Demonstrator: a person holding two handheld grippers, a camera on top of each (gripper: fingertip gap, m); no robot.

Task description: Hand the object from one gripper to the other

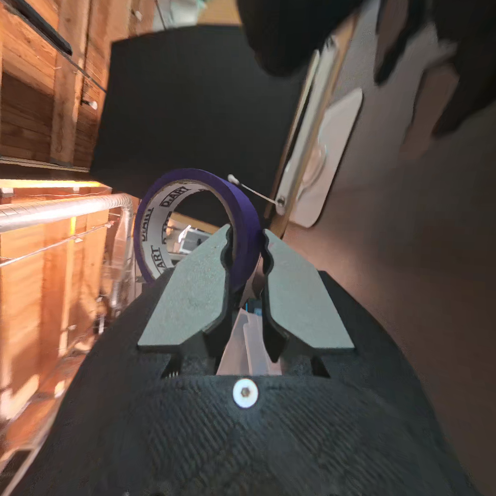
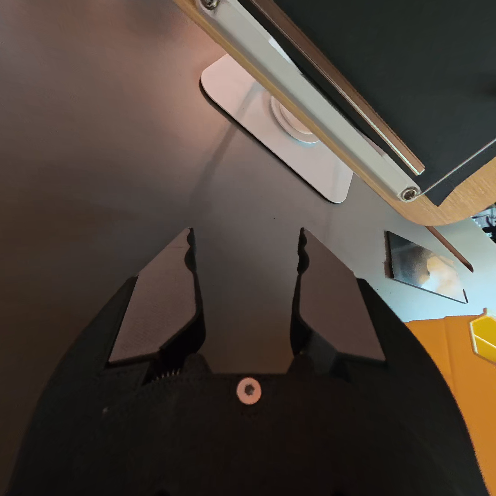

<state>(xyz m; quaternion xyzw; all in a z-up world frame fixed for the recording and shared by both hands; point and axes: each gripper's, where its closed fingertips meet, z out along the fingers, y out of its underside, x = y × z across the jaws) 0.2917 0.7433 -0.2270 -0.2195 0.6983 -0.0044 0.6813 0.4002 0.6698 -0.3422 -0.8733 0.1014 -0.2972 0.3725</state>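
The left gripper (image 1: 246, 236) has its jaws closed on the wall of a purple tape roll (image 1: 241, 214), one finger inside the ring and one outside, the roll held up in the air. The right gripper (image 2: 247, 233) has its jaws spread wide with nothing between them, pointing at a dark surface (image 2: 94, 134) with a white plate (image 2: 316, 166) on it.
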